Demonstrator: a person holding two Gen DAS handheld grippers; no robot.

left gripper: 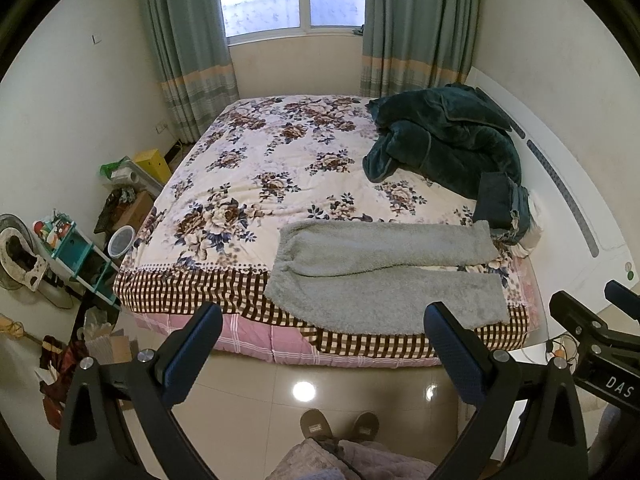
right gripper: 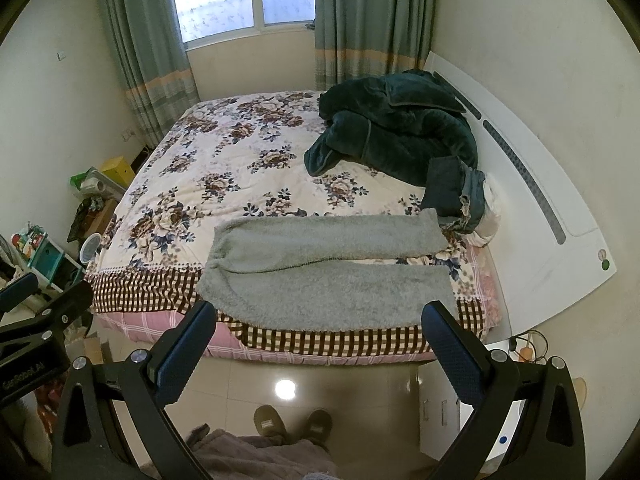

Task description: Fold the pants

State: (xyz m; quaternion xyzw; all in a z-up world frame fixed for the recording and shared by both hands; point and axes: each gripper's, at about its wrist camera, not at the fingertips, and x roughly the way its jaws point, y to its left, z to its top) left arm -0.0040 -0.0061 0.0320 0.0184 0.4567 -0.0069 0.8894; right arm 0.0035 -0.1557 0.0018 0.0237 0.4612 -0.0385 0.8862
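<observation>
Grey fleece pants (left gripper: 380,268) lie flat on the near edge of the bed (left gripper: 256,168), waist to the left, both legs pointing right and slightly apart. They also show in the right wrist view (right gripper: 320,268). My left gripper (left gripper: 322,316) is open and empty, held over the floor in front of the bed, short of the pants. My right gripper (right gripper: 318,314) is open and empty, at the same distance before the bed edge. The right gripper's body shows at the right of the left wrist view (left gripper: 592,332).
A dark green fleece garment (left gripper: 444,136) and folded jeans (left gripper: 500,204) lie at the bed's far right by the white headboard (left gripper: 568,184). Shelves, boxes and a fan (left gripper: 16,252) crowd the floor at left. My slippered feet (left gripper: 340,424) stand on the tiled floor.
</observation>
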